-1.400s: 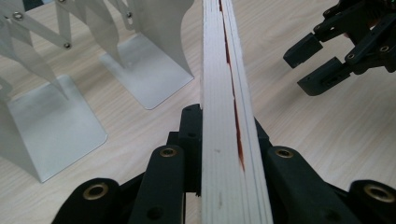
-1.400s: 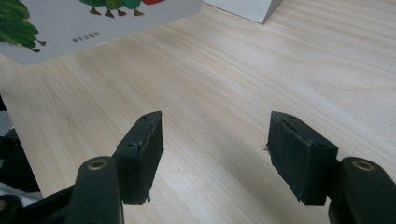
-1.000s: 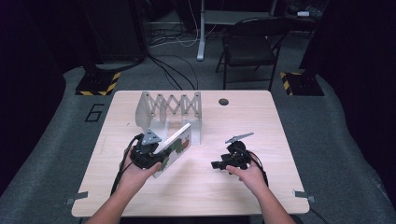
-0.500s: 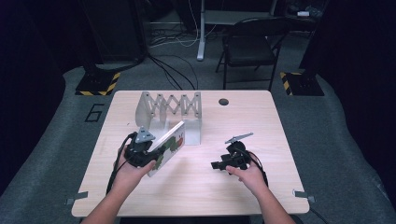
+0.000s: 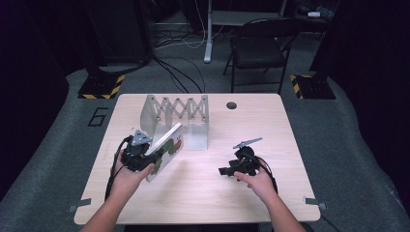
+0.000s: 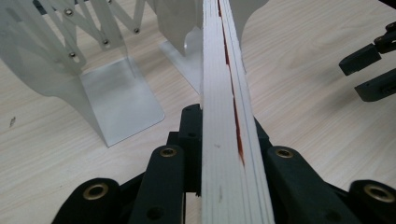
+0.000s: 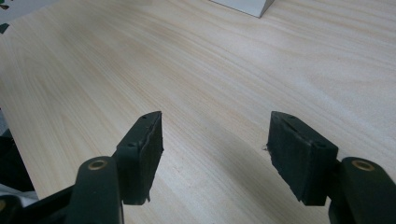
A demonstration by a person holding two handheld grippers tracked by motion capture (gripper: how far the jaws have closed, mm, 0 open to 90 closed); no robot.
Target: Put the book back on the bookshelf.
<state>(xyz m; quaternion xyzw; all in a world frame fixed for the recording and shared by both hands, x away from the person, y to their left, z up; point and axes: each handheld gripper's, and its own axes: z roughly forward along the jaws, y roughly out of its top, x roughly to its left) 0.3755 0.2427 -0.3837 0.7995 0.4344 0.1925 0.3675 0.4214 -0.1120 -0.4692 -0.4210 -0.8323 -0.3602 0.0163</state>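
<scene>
The fingers [image 6: 180, 154] of the left gripper [image 5: 138, 155] are clenched on a thin white book [image 5: 165, 151], pressing its cover from both sides near the lower end; in the left gripper view the book's page edges [image 6: 223, 116] run straight up between the two black fingers, with a red streak on the right-hand cover. In the high view the book stands on its edge, tilted, its illustrated cover bearing green and red patches, and its far end points toward one o'clock, just beside the metal expanding book rack [image 5: 175, 116]. The rack stands on the counter [image 5: 203, 193] at twelve o'clock from the left gripper, its accordion lattice linking upright plates; in the left gripper view one flat base plate [image 6: 119, 100] lies at ten o'clock from the fingers. The right gripper [image 5: 239, 166] is held well apart at three o'clock from the book, its fingers [image 7: 140, 154] released and spread wide over bare wood, grasping nothing. A dark round hole [image 5: 231, 105] marks the counter's far edge. A folding chair [image 5: 258, 46] stands on the floor beyond the counter.
</scene>
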